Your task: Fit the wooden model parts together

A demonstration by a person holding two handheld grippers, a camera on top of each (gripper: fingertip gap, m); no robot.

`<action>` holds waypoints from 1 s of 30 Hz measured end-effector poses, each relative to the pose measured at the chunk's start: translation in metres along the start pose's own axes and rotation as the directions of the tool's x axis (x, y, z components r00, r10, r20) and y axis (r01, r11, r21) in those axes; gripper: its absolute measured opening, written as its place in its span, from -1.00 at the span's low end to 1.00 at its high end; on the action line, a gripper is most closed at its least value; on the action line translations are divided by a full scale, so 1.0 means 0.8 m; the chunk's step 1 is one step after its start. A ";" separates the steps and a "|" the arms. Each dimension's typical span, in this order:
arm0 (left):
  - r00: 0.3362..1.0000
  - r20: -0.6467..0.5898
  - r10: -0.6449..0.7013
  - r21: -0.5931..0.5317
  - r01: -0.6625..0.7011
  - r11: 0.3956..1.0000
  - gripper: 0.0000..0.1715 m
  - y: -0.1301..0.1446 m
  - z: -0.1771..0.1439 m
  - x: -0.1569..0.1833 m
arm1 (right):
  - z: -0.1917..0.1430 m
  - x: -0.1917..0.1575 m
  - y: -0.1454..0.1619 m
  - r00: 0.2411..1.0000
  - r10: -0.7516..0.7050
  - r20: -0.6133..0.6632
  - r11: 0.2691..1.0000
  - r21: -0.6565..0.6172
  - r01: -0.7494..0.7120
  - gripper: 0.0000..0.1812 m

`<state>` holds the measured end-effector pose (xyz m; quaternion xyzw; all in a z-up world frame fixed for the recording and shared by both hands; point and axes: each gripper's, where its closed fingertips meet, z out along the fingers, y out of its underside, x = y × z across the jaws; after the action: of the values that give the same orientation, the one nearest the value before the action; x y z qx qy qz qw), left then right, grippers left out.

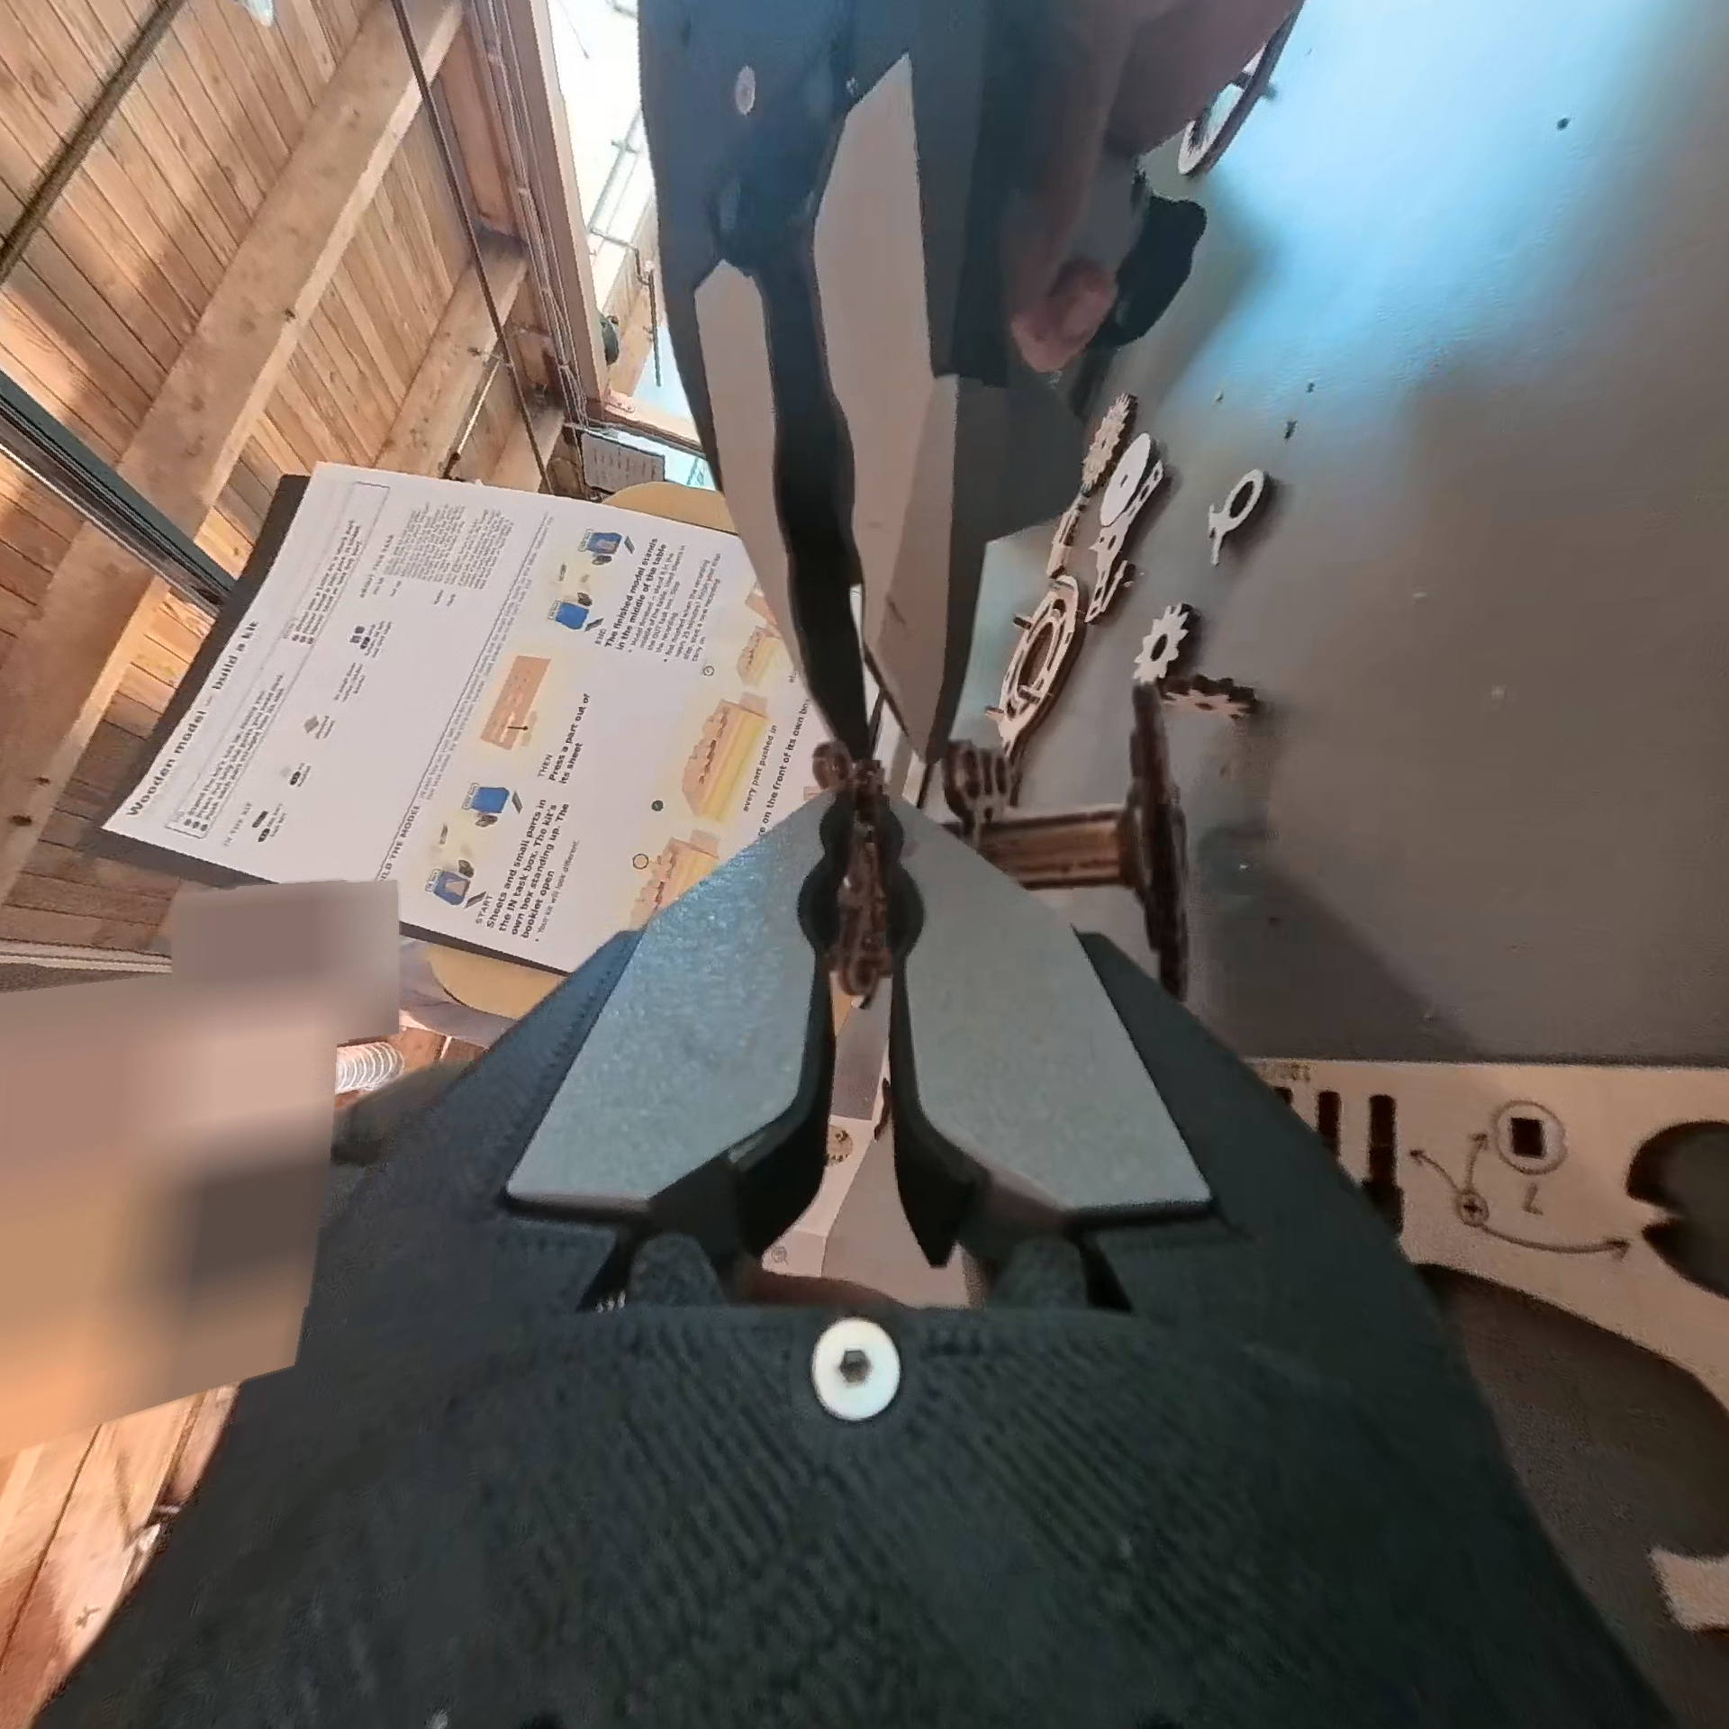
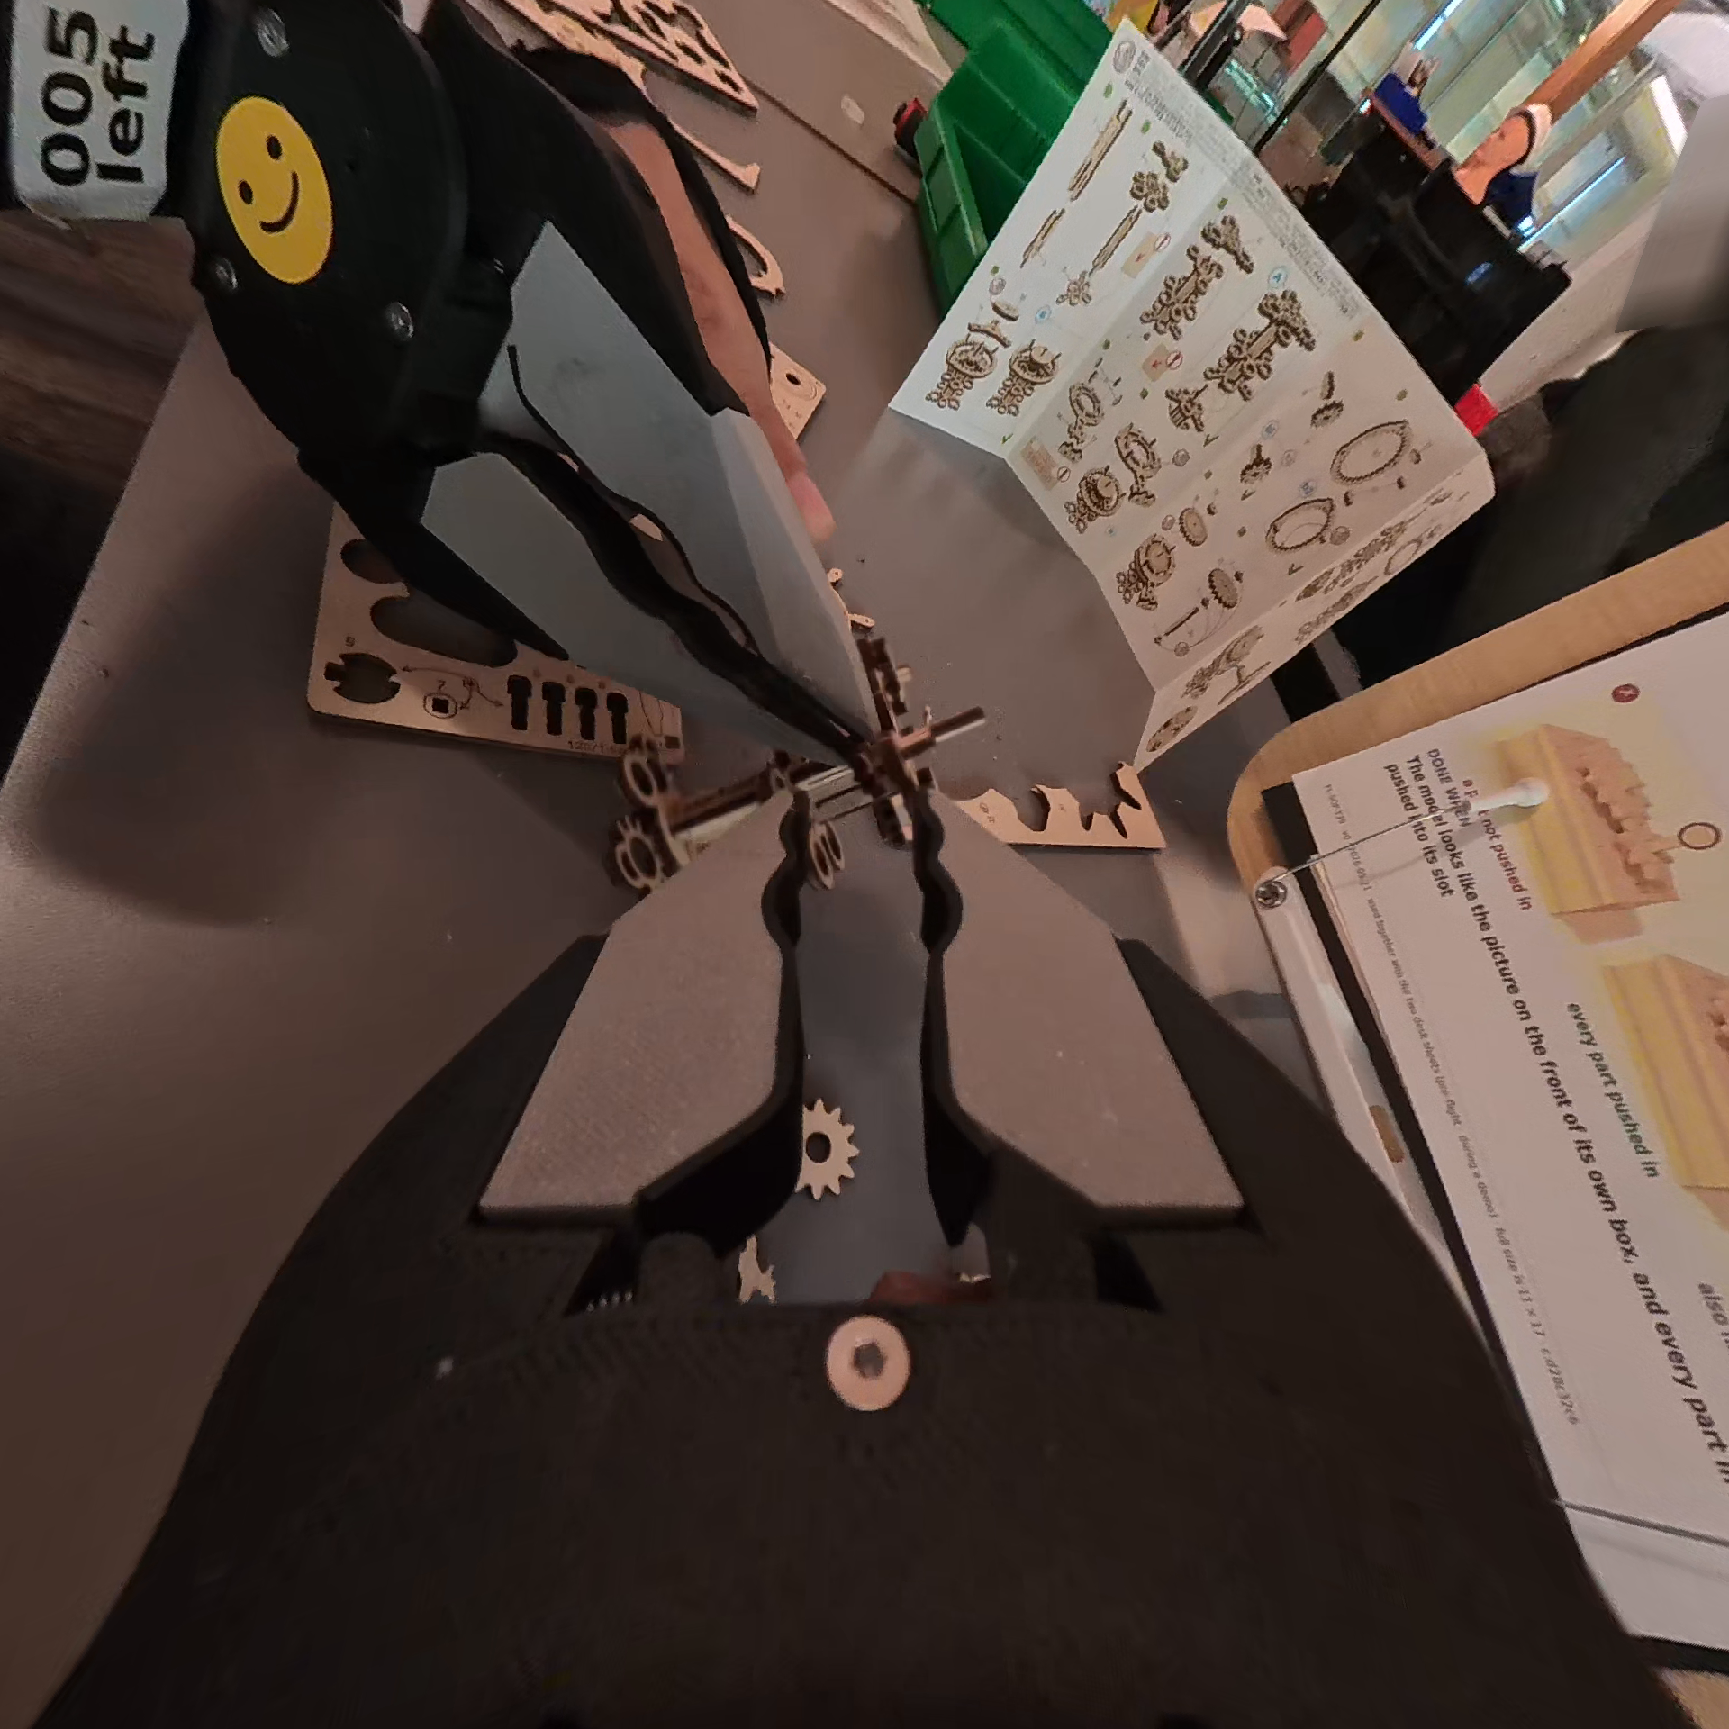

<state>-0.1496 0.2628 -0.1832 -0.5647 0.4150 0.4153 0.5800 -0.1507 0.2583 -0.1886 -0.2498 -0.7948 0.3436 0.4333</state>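
The left gripper (image 1: pixel 856 823) is clamped edge-on onto a small wooden gear assembly (image 1: pixel 861 898), steadying it above the tabletop (image 1: pixel 1497 655). Just ahead, the right gripper (image 2: pixel 865 814), its fingertips narrowly apart, brackets the axle (image 2: pixel 936 734), probably to seat it.

Black gripper (image 2: pixel 856 805) bodies, grey wedge fingers (image 2: pixel 655 1029), yellow smiley sticker (image 2: pixel 273 190).

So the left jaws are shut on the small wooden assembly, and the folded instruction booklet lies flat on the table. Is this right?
Not quite. The folded instruction booklet does not lie flat: it stands upright on the table, as the right wrist view shows. The left gripper is indeed shut on the small wooden assembly.
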 end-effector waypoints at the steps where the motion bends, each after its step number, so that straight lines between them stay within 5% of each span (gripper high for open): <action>1: 1.000 -0.003 0.001 0.000 -0.001 1.000 -0.99 0.000 0.000 0.001 | 0.001 0.000 0.001 1.000 0.009 0.006 1.000 -0.004 -0.009 -0.83; 8: 1.000 -0.019 0.001 -0.003 -0.001 1.000 -0.99 0.001 0.001 0.005 | 0.006 0.000 0.008 1.000 -0.011 -0.010 0.999 -0.041 0.010 -0.89; 15: 1.000 -0.019 -0.004 0.014 0.004 1.000 -0.99 -0.003 0.000 0.004 | 0.004 0.010 0.001 0.994 -0.072 -0.083 0.997 -0.030 0.070 -0.70; 21: 0.998 -0.033 -0.046 0.028 0.047 0.999 -0.99 -0.005 -0.001 0.004 | 0.009 0.006 0.001 0.970 -0.211 -0.121 0.976 -0.079 0.202 -0.90; 30: 0.987 0.001 -0.161 0.043 0.161 0.986 -1.00 -0.002 -0.004 -0.012 | 0.005 0.007 0.000 0.967 -0.218 -0.133 0.975 -0.070 0.210 -0.95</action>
<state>-0.1509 0.2592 -0.1733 -0.5830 0.3754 0.3596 0.6244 -0.1572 0.2606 -0.1871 -0.1979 -0.7941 0.2543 0.5154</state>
